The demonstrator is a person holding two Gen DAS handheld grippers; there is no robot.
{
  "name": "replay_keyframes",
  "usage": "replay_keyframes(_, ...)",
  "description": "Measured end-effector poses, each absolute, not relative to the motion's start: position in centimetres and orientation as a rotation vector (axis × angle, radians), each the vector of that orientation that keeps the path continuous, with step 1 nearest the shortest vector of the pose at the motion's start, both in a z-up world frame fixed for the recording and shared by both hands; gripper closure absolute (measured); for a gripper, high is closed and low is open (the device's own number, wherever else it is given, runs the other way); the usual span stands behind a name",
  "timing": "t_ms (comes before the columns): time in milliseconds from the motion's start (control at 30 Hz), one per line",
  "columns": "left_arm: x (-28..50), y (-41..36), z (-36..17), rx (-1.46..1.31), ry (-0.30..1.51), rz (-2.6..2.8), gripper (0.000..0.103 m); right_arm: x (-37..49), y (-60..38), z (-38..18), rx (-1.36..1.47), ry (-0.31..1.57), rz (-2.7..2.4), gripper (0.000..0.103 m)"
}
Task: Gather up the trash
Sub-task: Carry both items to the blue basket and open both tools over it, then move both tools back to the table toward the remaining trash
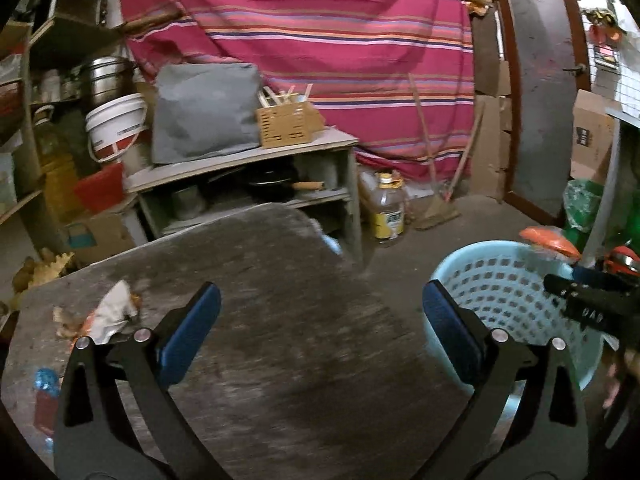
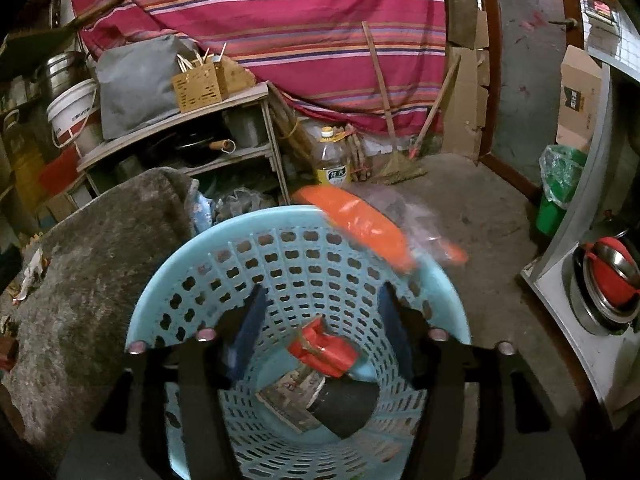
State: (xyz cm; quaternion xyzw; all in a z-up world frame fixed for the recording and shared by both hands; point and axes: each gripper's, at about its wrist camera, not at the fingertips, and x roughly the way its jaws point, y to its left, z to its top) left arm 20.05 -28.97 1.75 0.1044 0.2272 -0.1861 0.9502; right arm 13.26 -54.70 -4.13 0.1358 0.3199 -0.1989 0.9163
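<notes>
Now we see the orange wrapper [image 2: 360, 224], blurred, at the far rim of the blue basket [image 2: 168, 264], just clear of the right tool [image 2: 320, 320], whose jaws stand apart over the basket and hold nothing. We judge it light, thin and crinkly, best pinched at a bunched edge. On the surface [image 1: 280, 320] a crumpled white scrap [image 1: 112, 312] lies beside the left tool [image 1: 320, 332], jaws spread wide and empty.

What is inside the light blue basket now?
Inside the light blue basket lie a red wrapper, a printed packet and a dark object. Anything beneath them is covered.
</notes>
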Motion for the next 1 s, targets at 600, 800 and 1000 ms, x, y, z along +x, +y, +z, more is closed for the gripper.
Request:
replay_keyframes(600,22.3,-14.3,1.9,0.166,0.450,-0.159,0.005,14.8,-49.8,-2.3,0.245,0.612,-0.451,0.004)
replay_keyframes(800,22.9,-11.7,2.3,0.130,0.462,-0.118,0.005,14.3,-48.0,-1.9,0.139,0.634,-0.447,0.004)
replay_keyframes(1000,22.8,-8.5,2.8,0.134,0.446,-0.055,0.005,14.0,-49.3,-2.3,0.203,0.654,-0.479,0.004)
